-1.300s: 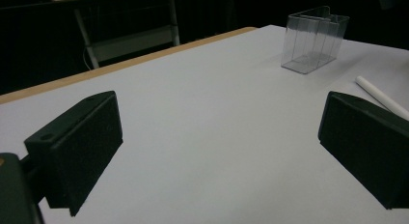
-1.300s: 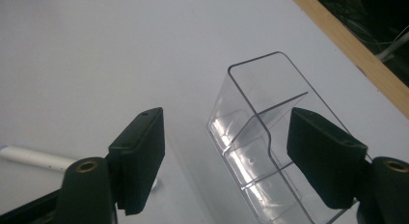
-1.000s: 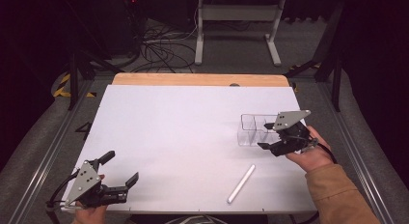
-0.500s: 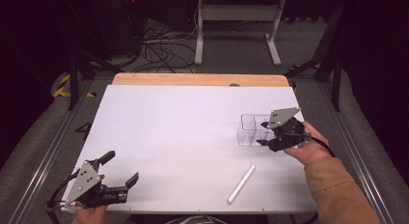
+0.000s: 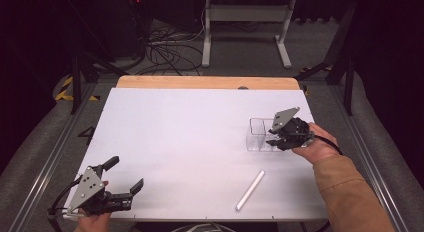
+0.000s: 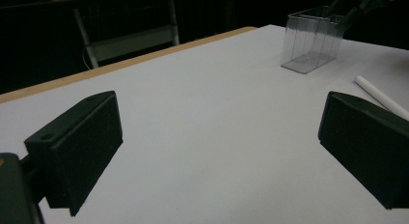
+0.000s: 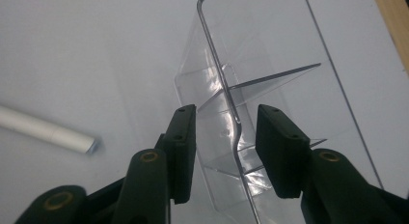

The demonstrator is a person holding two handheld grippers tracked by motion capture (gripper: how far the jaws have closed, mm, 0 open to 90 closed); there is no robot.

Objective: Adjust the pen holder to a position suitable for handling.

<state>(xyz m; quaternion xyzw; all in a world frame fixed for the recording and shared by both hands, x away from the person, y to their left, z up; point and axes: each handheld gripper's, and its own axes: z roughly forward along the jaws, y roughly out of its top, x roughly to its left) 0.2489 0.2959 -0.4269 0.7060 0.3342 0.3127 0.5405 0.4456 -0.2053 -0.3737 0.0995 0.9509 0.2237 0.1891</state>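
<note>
At the near left corner of the worktop (image 5: 190, 137) the left gripper (image 5: 125, 192) rests with fingers spread wide, nothing between them. Farther right lies a white tube (image 5: 250, 190). Beyond it, the right gripper (image 5: 274, 140) has just been closing; its fingers straddle a wall of the clear divided box (image 5: 257, 134), not yet pressing it.
</note>
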